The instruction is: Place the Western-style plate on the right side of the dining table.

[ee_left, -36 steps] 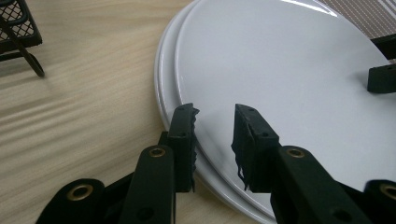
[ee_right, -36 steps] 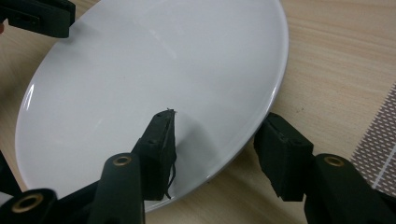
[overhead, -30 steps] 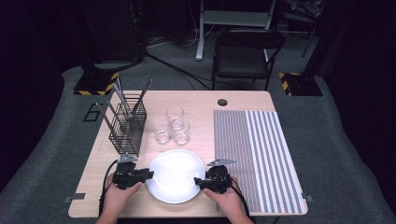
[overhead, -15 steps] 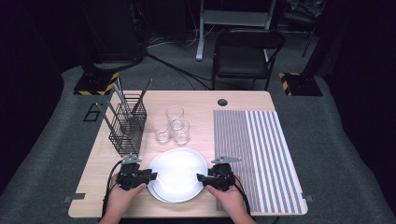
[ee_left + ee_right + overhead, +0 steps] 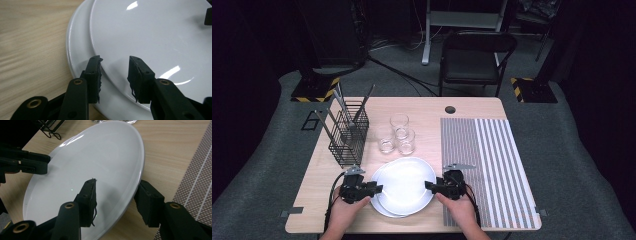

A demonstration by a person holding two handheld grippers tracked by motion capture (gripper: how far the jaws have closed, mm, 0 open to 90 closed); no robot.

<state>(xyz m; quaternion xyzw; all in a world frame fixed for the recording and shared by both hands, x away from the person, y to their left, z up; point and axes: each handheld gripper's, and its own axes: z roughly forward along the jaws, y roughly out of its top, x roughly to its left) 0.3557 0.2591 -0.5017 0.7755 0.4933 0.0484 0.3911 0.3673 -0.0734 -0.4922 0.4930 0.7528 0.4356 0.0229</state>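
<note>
Top plate [image 5: 404, 180]: white, lies a bit crooked on a bottom plate [image 5: 384, 207], near the front edge of the table [image 5: 337, 165]
Left gripper [image 5: 374, 189]: at the left rim of the top plate [image 5: 150, 37]; its jaws have just been opening and stand apart on both sides of the rim, not pinching it
Right gripper [image 5: 432, 186]: at the right rim of the top plate [image 5: 82, 170]; one jaw is over the plate and one is outside its edge; if they squeeze cannot be told
Glasses [image 5: 396, 135]: three clear ones, just behind the plates
Wire rack [image 5: 348, 132]: black, to the left of the glasses
Striped mat [image 5: 487, 165]: on the right side of the table, just beside the right gripper
</note>
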